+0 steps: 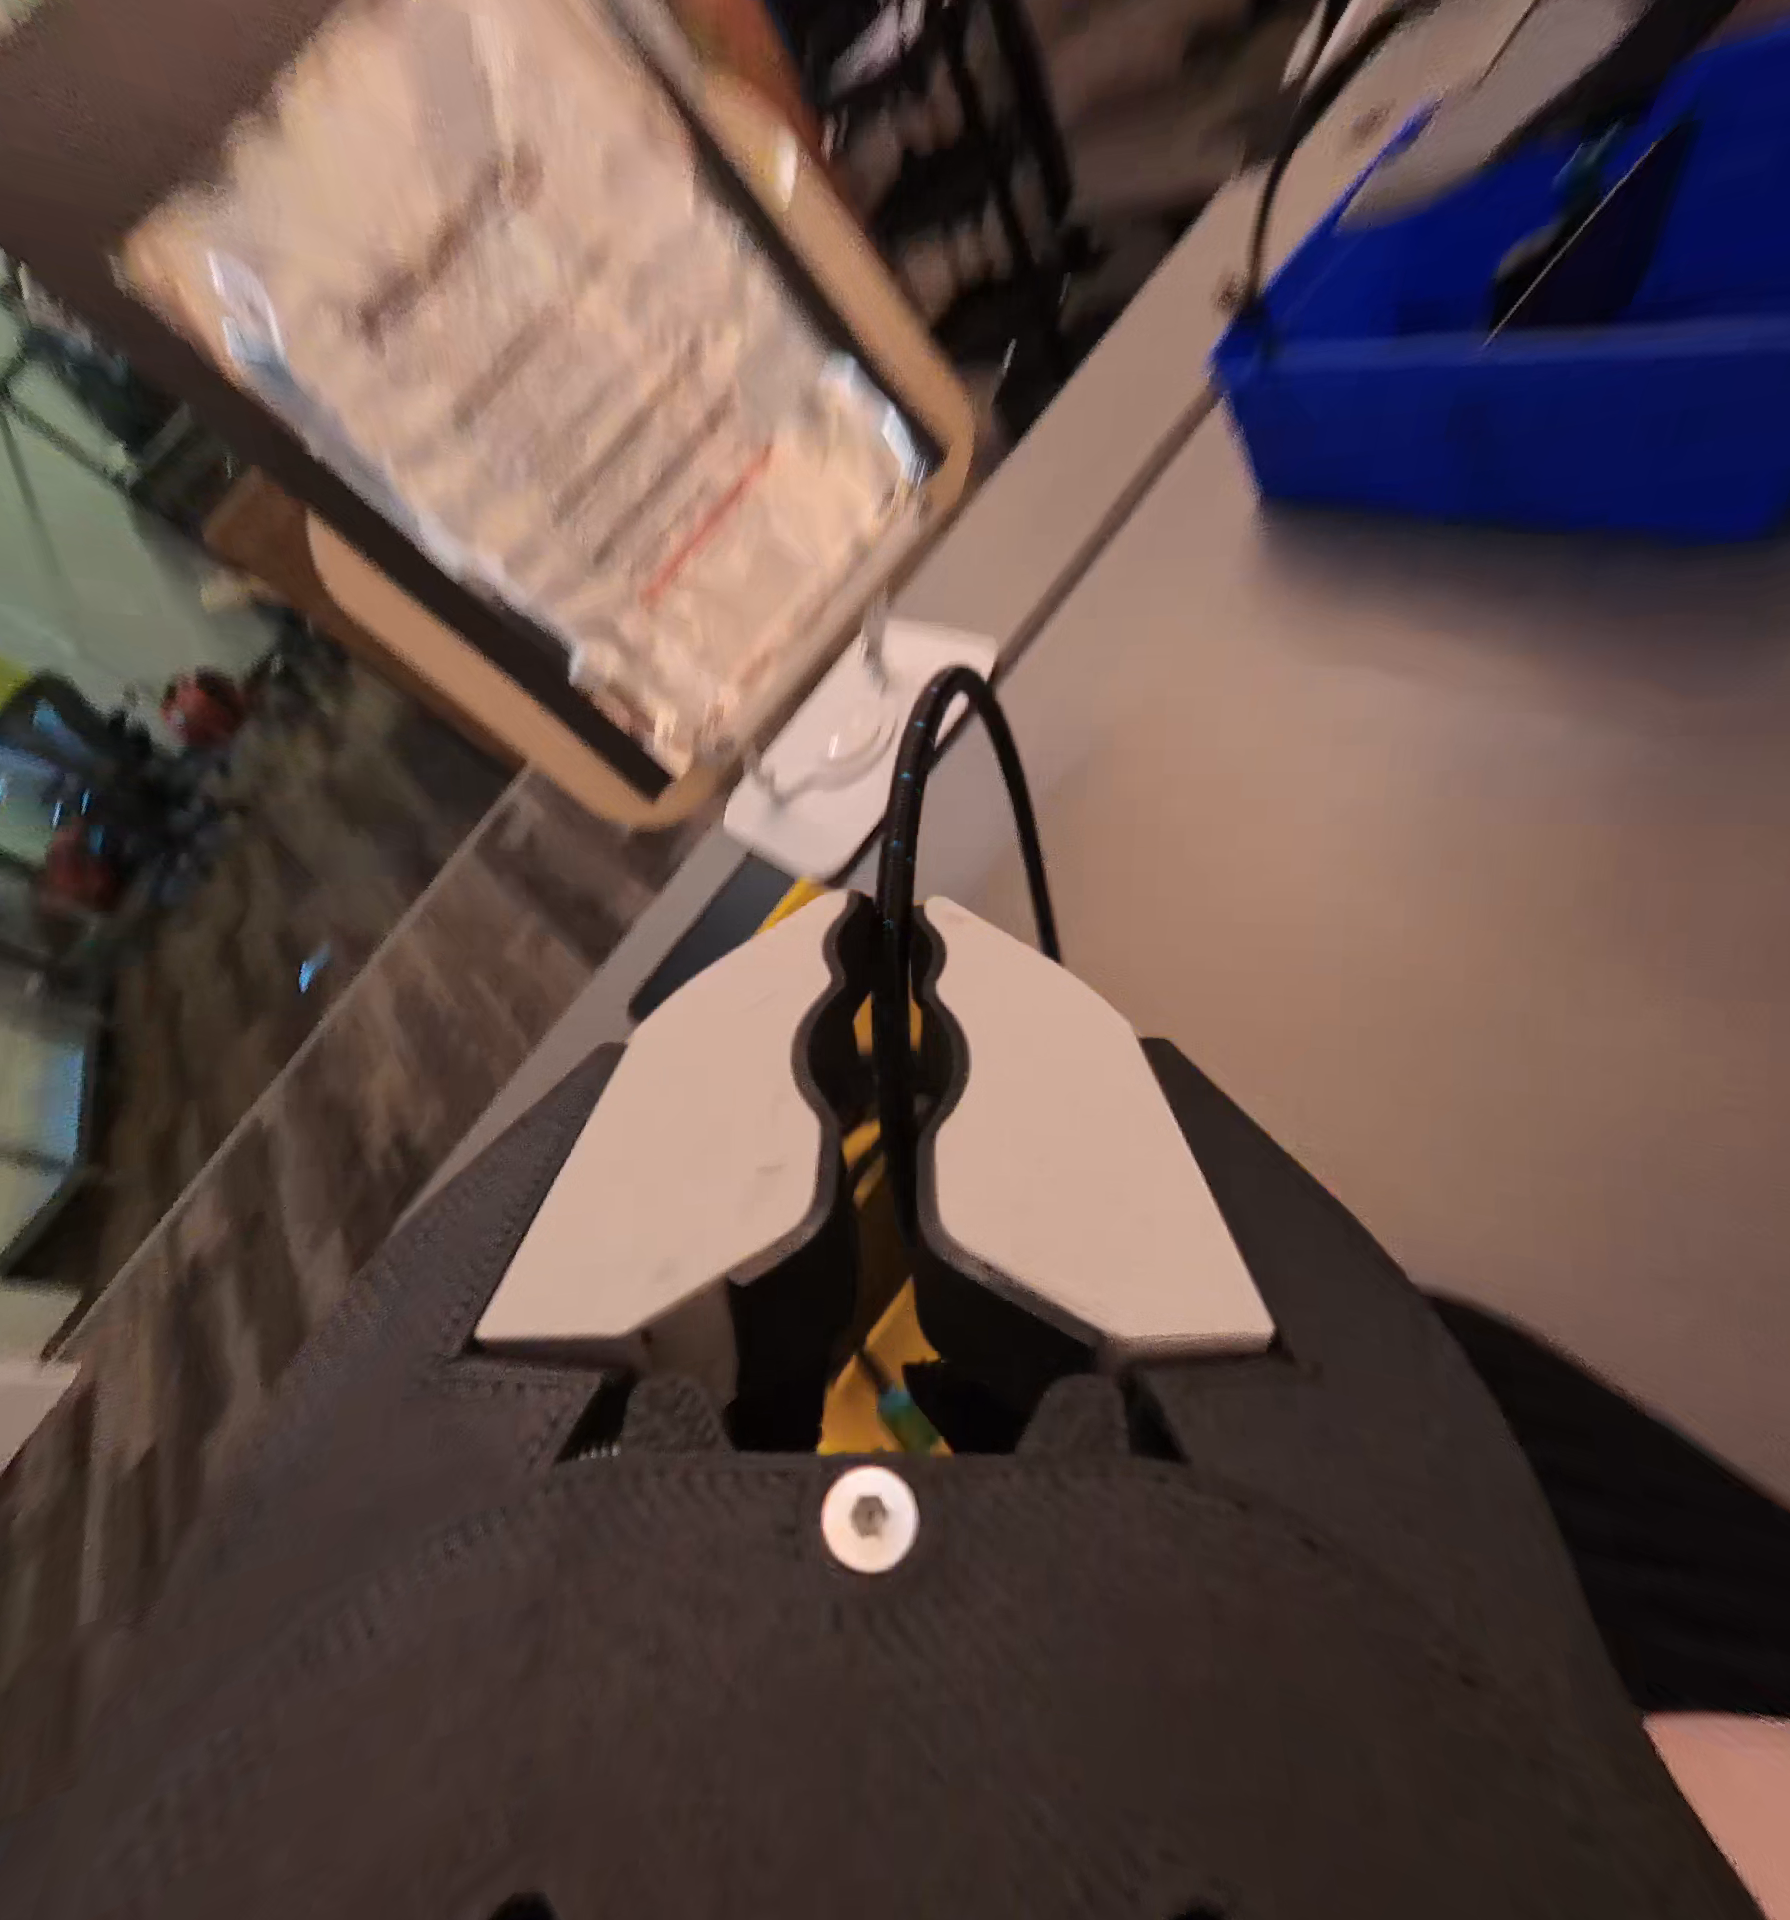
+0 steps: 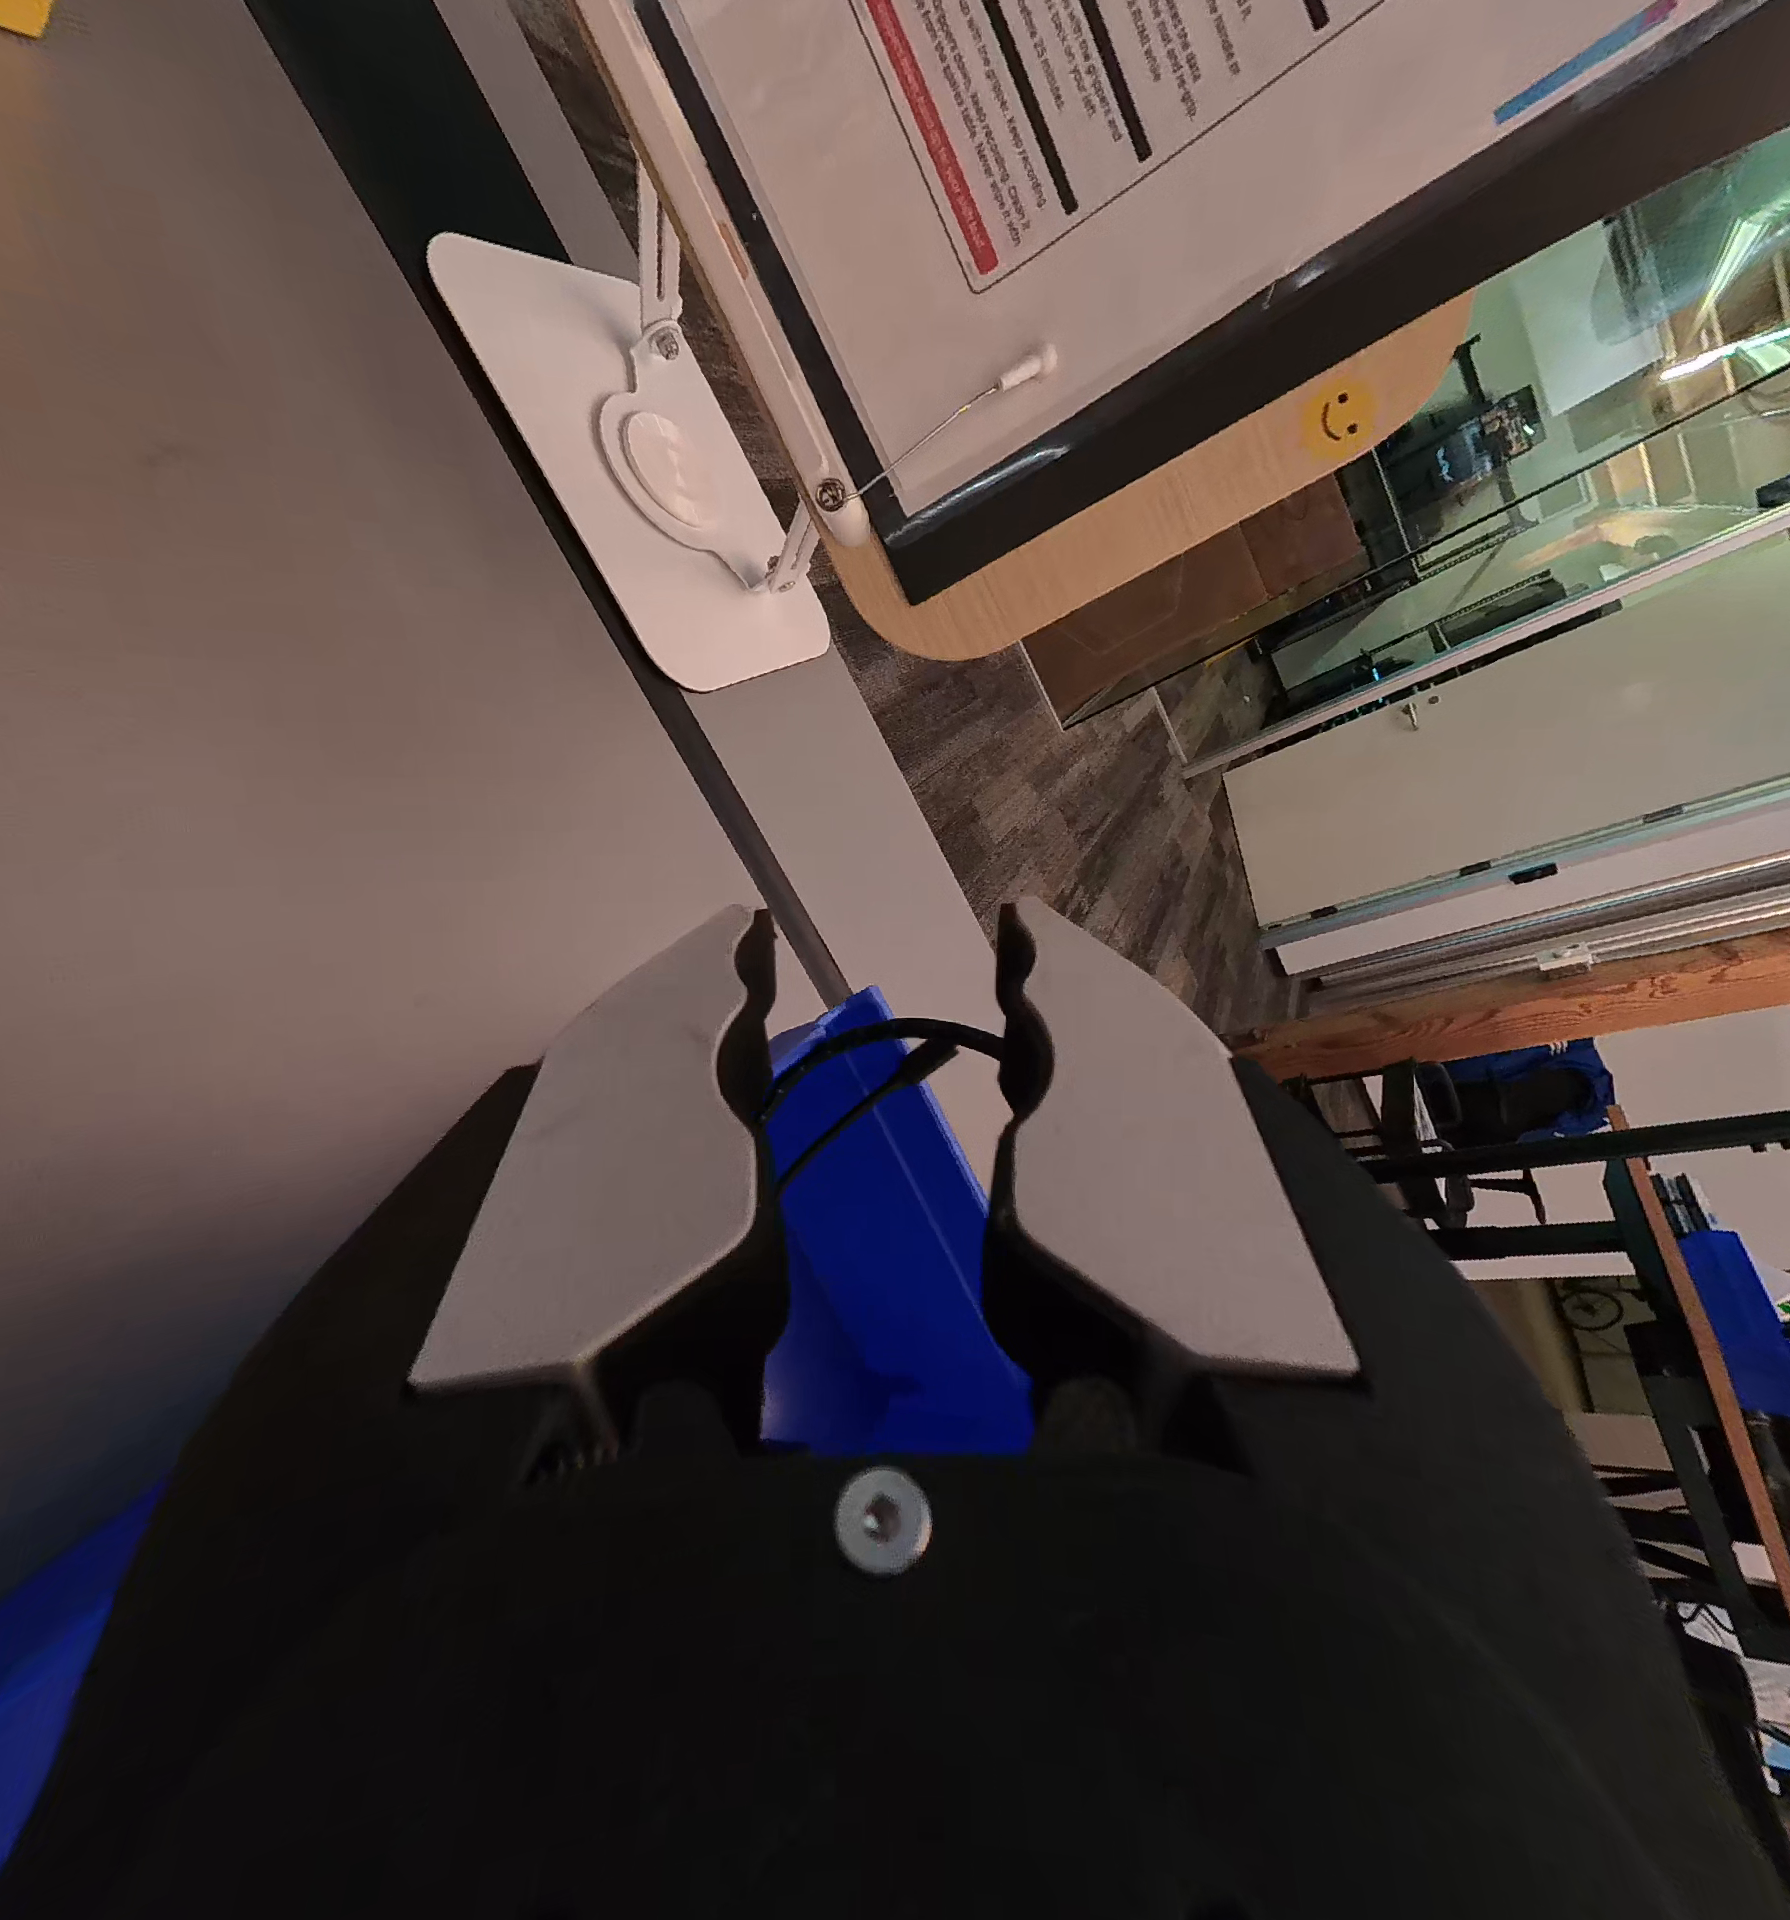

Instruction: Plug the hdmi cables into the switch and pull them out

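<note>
In the left wrist view my left gripper (image 1: 889,920) is shut on a black braided cable (image 1: 896,831) with blue flecks. The cable runs up between the fingers, arches over and drops behind the right finger toward the grey table (image 1: 1442,831). Something yellow (image 1: 875,1340) shows under the jaws. In the right wrist view my right gripper (image 2: 886,930) is open and empty, above a blue bin (image 2: 870,1195). Thin black cables (image 2: 870,1060) lie across the bin between the fingers. The switch and the plug ends are hidden.
A blue bin (image 1: 1556,343) stands at the table's far right in the left view. A framed sheet on a white stand (image 2: 642,468) sits at the table edge, also blurred in the left view (image 1: 558,416). Beyond the edge are floor, shelves and glass walls. My hands' fingertips stand some 40 centimetres from each other.
</note>
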Action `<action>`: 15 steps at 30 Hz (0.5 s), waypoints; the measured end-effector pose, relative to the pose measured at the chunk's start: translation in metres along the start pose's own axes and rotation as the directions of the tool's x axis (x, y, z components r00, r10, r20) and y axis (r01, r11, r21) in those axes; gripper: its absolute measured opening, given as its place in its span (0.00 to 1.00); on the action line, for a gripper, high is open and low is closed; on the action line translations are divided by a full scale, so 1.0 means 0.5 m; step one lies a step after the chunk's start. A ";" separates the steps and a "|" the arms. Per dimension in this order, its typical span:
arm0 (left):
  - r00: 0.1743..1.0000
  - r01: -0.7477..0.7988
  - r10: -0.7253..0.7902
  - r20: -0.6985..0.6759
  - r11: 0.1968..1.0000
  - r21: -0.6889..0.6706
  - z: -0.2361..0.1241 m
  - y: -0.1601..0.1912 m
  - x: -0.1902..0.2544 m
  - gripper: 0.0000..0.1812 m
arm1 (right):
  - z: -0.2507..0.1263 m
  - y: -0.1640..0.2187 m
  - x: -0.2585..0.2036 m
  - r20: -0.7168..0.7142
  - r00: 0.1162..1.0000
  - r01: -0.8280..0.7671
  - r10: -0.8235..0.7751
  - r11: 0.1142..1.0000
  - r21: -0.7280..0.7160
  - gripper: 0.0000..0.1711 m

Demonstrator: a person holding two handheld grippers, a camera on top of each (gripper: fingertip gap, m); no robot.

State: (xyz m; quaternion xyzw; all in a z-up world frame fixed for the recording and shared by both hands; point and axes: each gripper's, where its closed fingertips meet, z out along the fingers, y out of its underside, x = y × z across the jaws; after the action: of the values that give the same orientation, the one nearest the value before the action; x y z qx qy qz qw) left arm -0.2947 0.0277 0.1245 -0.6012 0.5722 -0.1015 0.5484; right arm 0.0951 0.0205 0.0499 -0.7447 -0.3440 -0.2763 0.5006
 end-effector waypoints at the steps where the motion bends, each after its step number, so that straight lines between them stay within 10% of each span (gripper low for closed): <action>1: 1.000 0.000 0.002 -0.026 0.997 0.072 -0.011 -0.032 0.016 0.03 | -0.003 0.000 0.004 -0.005 1.000 -0.004 0.004 1.000 0.002 0.25; 6: 0.956 0.130 -0.060 -0.286 0.964 0.232 0.010 -0.151 0.118 0.03 | -0.026 0.008 0.035 -0.041 0.997 -0.063 0.064 0.998 0.025 0.25; 15: 0.730 0.172 -0.246 -0.638 0.969 -0.177 0.344 -0.095 0.364 0.03 | -0.045 0.017 0.056 -0.063 0.994 -0.088 0.090 0.995 0.036 0.25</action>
State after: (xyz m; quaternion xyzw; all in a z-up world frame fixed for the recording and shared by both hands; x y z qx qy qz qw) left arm -0.0796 -0.0365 0.0043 -0.6160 0.6610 -0.3363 0.2657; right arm 0.1173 0.0037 0.0741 -0.7416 -0.2988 -0.2718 0.5356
